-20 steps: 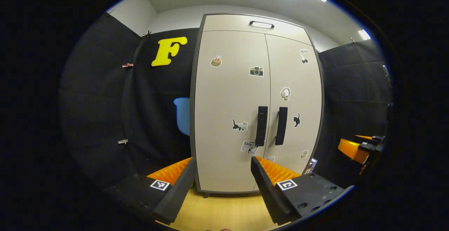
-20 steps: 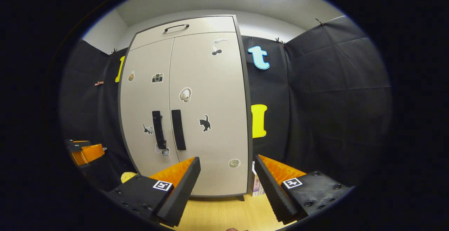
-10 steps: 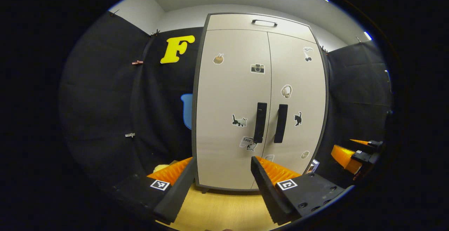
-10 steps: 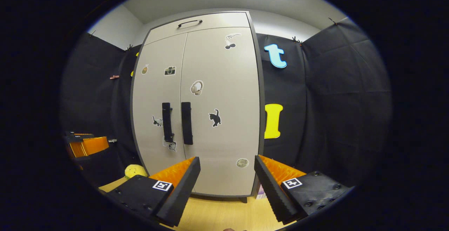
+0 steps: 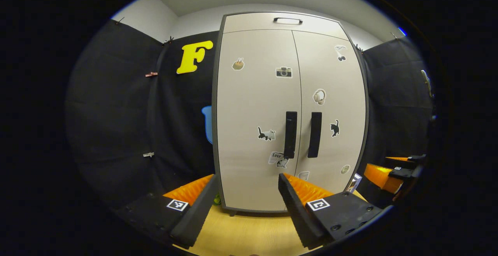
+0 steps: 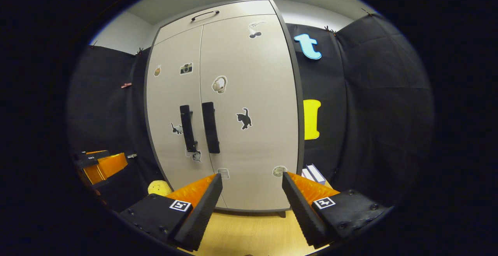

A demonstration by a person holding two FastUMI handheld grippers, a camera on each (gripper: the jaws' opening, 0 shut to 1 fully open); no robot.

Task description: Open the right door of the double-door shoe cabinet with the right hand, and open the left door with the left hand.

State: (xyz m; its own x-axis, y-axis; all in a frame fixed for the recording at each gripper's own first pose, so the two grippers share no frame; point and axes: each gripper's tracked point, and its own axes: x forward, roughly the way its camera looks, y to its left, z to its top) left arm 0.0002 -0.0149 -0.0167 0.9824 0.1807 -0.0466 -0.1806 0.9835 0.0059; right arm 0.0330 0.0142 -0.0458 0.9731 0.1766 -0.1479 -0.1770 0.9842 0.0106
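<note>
Shoe cabinet [image 5: 253, 131]: a tall, smooth, matte off-white unit with a thin dark frame, standing on a pale wood-grain floor [image 5: 249, 232] against the black cloth wall. Both doors are closed and flush. The left door [image 5: 255, 104] and the right door [image 5: 330, 104] meet at a narrow vertical seam. Each carries a flat, rectangular black bar handle mounted upright beside that seam: the left handle [image 5: 290, 134] and the right handle [image 5: 314, 134]. Small flat stickers [image 5: 266, 134] are scattered across both panels. A slim curved handle [image 5: 288, 20] sits on the top panel above the doors.

Left gripper [image 5: 245, 205] is held in front of the cabinet, well apart from it, fingers spread wide and holding nothing; the inner finger faces are ridged. Right gripper [image 6: 251, 205] is likewise wide open and empty, facing the right door and clear of its handle [image 6: 210, 127]. In the right gripper view a rounded yellow object [image 6: 158, 188] lies on the floor beside the cabinet's left side, and flat white boxes [image 6: 313, 173] lie at its right.
</note>
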